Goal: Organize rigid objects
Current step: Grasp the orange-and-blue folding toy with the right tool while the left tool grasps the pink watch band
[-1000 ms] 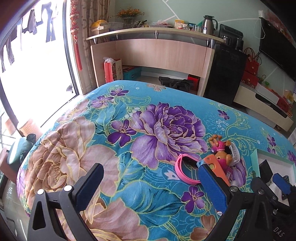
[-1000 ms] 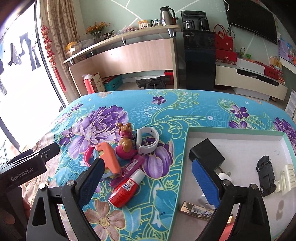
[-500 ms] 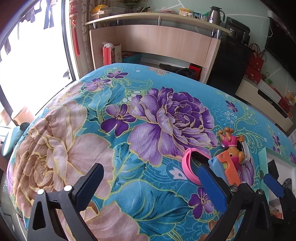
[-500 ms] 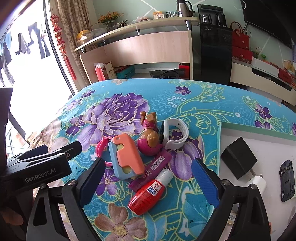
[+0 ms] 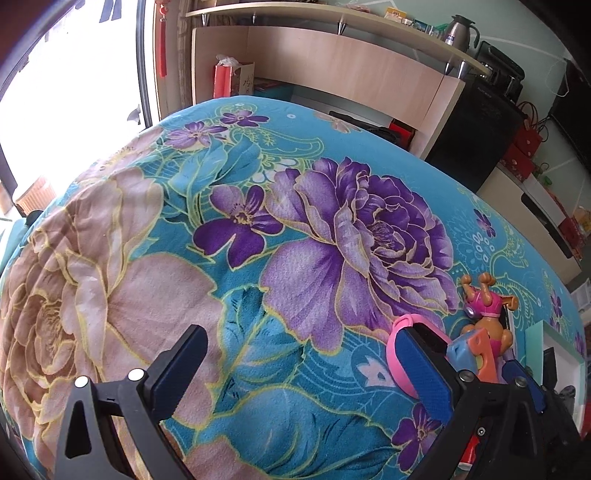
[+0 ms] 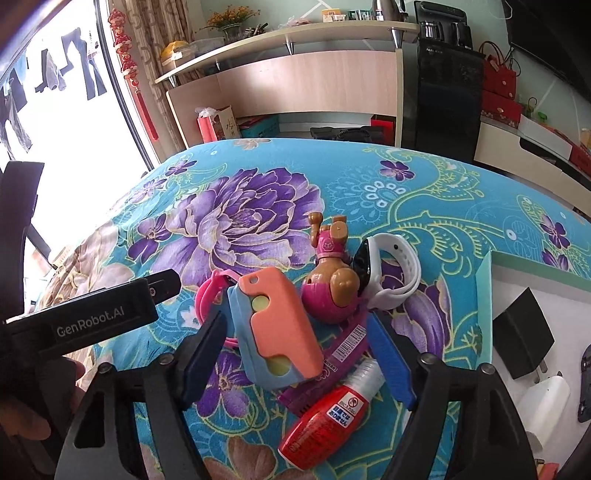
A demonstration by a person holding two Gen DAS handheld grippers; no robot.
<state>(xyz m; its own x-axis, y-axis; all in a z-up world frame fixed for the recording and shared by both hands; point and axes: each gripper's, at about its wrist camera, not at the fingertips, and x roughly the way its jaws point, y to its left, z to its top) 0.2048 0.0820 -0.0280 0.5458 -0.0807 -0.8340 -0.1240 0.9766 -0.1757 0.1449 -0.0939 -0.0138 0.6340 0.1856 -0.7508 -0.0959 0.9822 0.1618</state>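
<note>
Both wrist cameras look steeply down, close over the flowered bench (image 5: 258, 332). The left view faces its bare left part; the right view sits over the toys. Both share the orange-and-blue toy (image 6: 277, 328) (image 5: 476, 350) and pink dog figure (image 6: 332, 280) (image 5: 487, 310).

Floral cloth (image 6: 424, 177): turquoise with purple peonies, covers the surface | wooden shelf unit (image 6: 295, 74) behind, bearing a steel kettle (image 5: 456, 31) and yellow flowers (image 6: 225, 18) | red gift bag (image 6: 212, 127) on floor | window (image 5: 74, 92) at left

Orange-blue case (image 6: 275, 328) flat, centre pile; dog figure (image 6: 330, 280) at 1 o'clock, white watch (image 6: 391, 273) 2, red bottle (image 6: 328, 421) 5.
</note>
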